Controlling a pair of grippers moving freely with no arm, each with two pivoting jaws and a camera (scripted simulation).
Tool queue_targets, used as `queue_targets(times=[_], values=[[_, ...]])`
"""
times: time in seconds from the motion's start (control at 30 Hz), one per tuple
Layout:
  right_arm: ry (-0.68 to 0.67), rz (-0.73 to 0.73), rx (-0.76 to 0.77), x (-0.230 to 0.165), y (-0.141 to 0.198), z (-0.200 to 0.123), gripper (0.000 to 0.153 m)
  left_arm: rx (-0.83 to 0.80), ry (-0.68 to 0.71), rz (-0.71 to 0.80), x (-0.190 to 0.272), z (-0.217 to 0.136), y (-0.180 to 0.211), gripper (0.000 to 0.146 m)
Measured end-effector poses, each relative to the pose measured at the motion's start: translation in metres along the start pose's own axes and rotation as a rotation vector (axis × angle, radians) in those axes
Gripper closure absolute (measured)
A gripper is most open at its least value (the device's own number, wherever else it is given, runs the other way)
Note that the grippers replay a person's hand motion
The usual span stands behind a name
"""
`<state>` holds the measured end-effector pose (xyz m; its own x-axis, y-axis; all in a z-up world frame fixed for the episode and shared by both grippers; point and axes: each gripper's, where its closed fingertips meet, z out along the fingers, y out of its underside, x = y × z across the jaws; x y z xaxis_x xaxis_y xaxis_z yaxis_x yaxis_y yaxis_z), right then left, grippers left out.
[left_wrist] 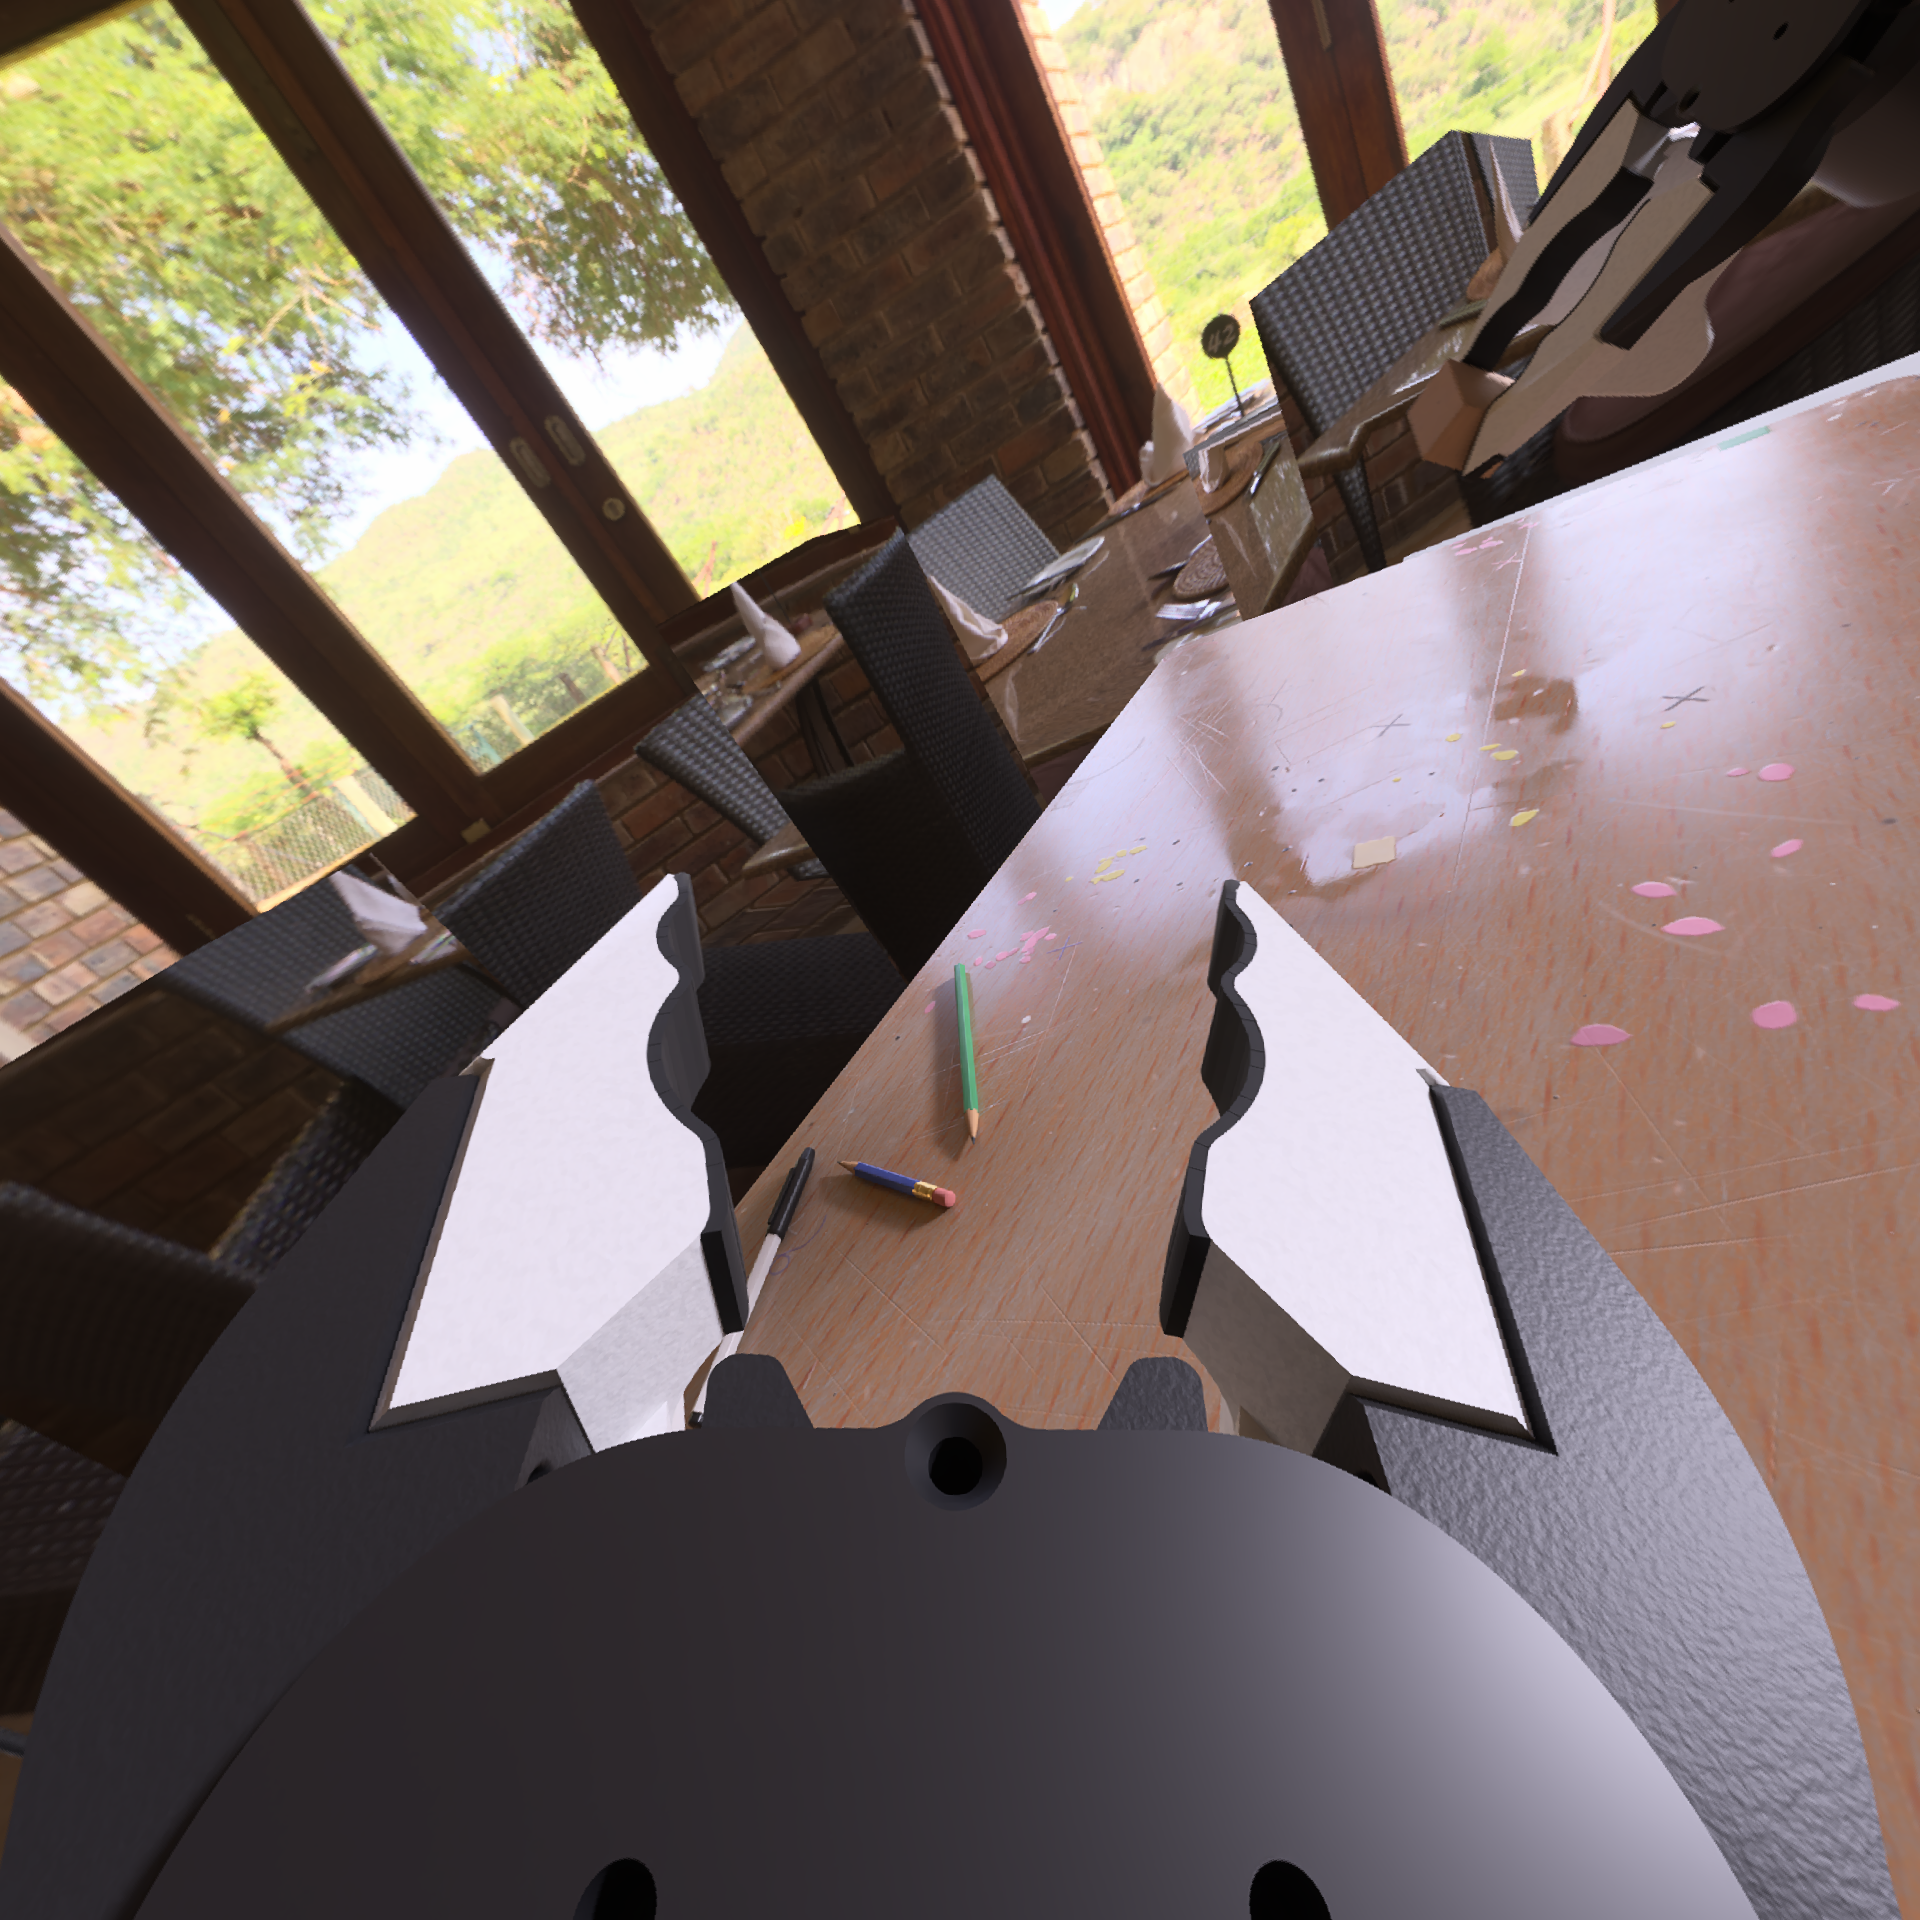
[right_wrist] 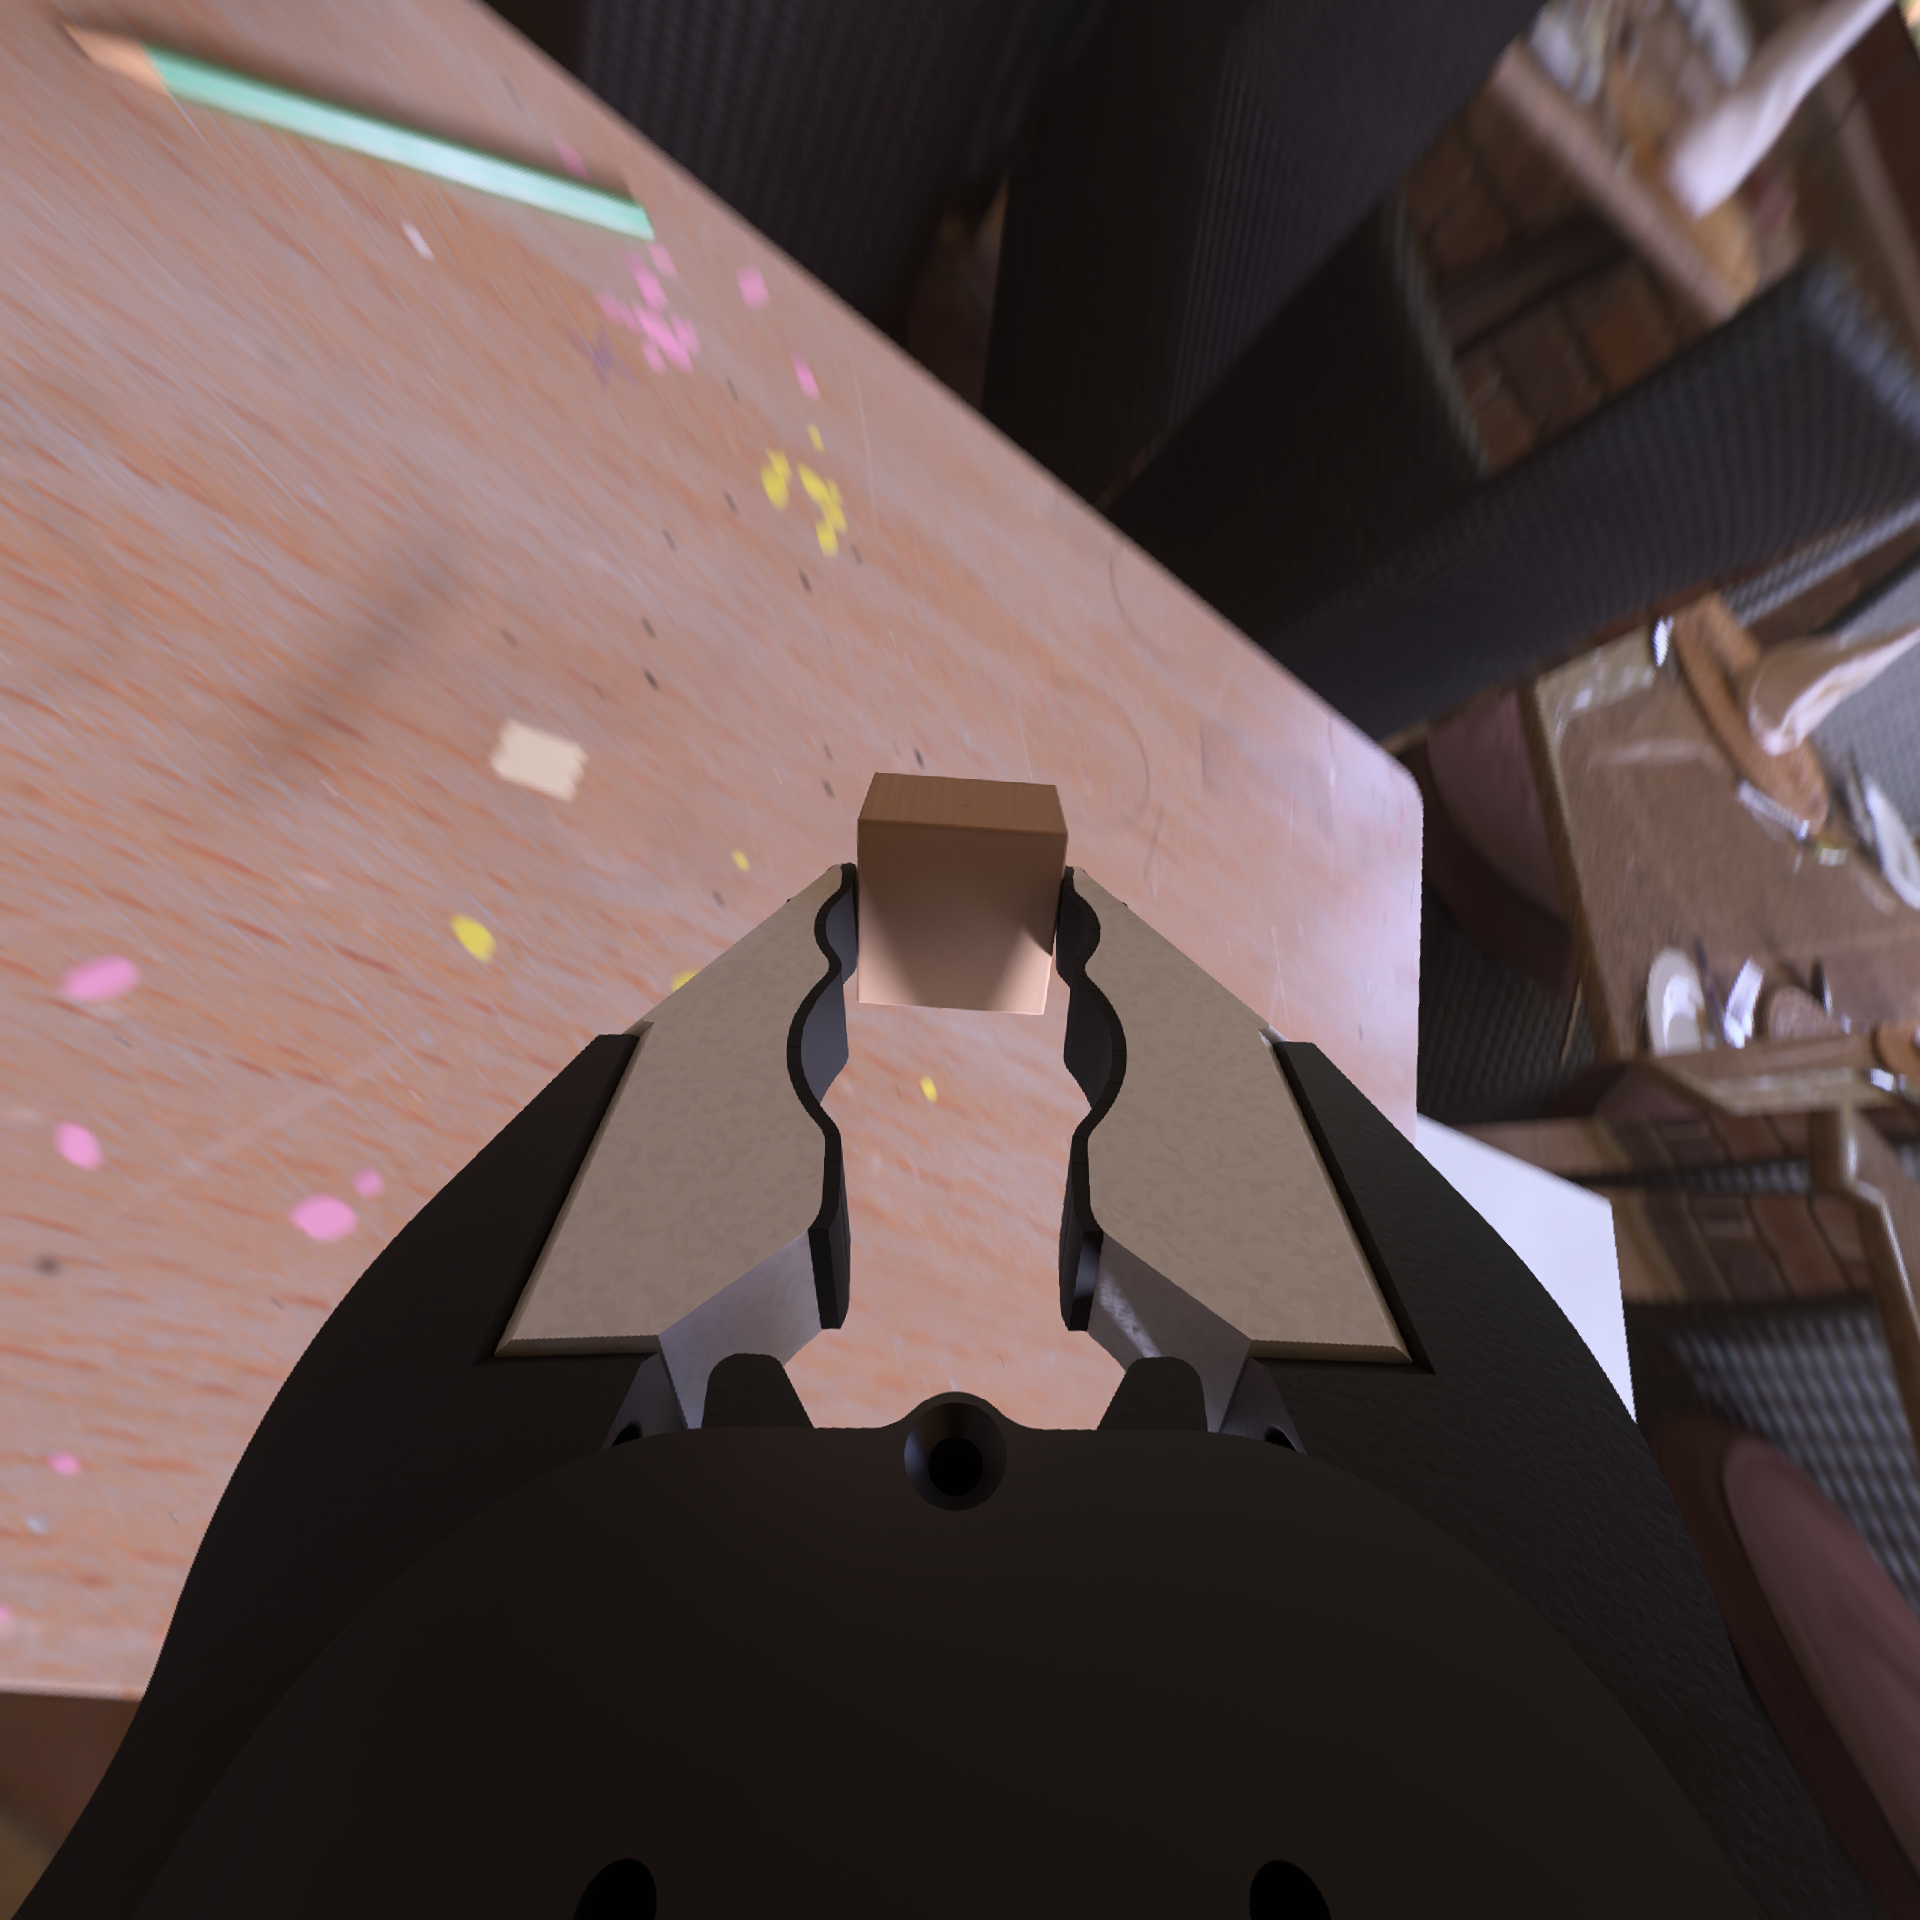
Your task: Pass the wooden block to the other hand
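brick wall (left_wrist: 883, 239) | wood-framed windows (left_wrist: 343, 436), daylight, green hillside | dark wicker chairs (left_wrist: 925, 675) | set dining tables (left_wrist: 1101, 582)

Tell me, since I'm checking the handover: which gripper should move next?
Probably the left gripper: it is open and empty, while the right gripper already clamps the wooden block at its fingertips above the table.

No brand, label or number can be read on any object in either view. The only marks are two small dark crosses (left_wrist: 1390, 724) drawn on the worktop (left_wrist: 1558, 1039) near its far edge. A small dark round sign (left_wrist: 1220, 338) stands on a distant dining table beyond the worktop, and its marking is too small to make out.
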<state>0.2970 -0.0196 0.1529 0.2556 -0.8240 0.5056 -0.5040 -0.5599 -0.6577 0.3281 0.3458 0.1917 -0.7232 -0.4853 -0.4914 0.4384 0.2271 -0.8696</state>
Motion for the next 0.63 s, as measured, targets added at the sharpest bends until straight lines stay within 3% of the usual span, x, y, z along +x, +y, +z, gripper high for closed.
queue_targets(times=[0.27,0.63], values=[[-0.118,0.071,-0.313,0.031,0.079,0.040,0.115,-0.027,-0.013,0.015,-0.002,0.000,0.005,0.058],[-0.213,0.133,-0.494,0.036,0.116,0.079,0.115,-0.055,-0.015,0.030,-0.004,0.001,0.011,0.059]])
